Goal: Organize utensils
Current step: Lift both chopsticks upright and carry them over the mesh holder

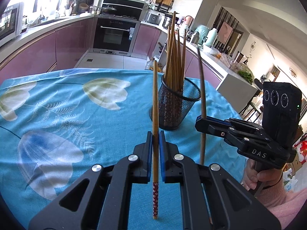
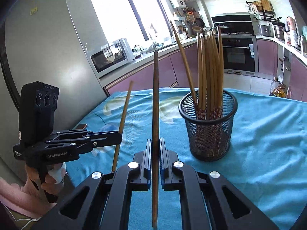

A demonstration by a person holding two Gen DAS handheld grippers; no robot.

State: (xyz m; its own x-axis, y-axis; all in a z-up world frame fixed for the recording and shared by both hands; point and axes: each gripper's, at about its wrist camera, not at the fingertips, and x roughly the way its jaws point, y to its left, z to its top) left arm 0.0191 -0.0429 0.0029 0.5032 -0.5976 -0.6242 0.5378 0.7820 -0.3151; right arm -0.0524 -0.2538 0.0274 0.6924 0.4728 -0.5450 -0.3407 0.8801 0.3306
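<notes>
Left gripper (image 1: 155,134), black with blue pads, is pinching a light wooden chopstick with a red flowered end (image 1: 155,143); its jaws are pressed together on the shaft. The chopstick is standing almost upright between the pads, patterned end down near the camera, plain tip pointing up.

Ahead and just right of that gripper, a black wire-mesh cup (image 1: 175,103) is sitting on the blue flowered tablecloth (image 1: 67,105), holding a bundle of wooden chopsticks (image 1: 175,57) that are leaning together, tips up.

Further right, the right gripper (image 1: 201,123) is clamping a darker brown wooden chopstick (image 1: 202,88), also held near upright; a hand in a pink sleeve (image 1: 257,176) is gripping its handle.

From the right wrist view, the right gripper's jaws (image 2: 155,147) are closing tight on the dark chopstick (image 2: 155,115). The mesh cup (image 2: 209,126) is standing ahead and to its right; the left gripper (image 2: 118,138) with its pale chopstick (image 2: 122,120) is off to its left.
</notes>
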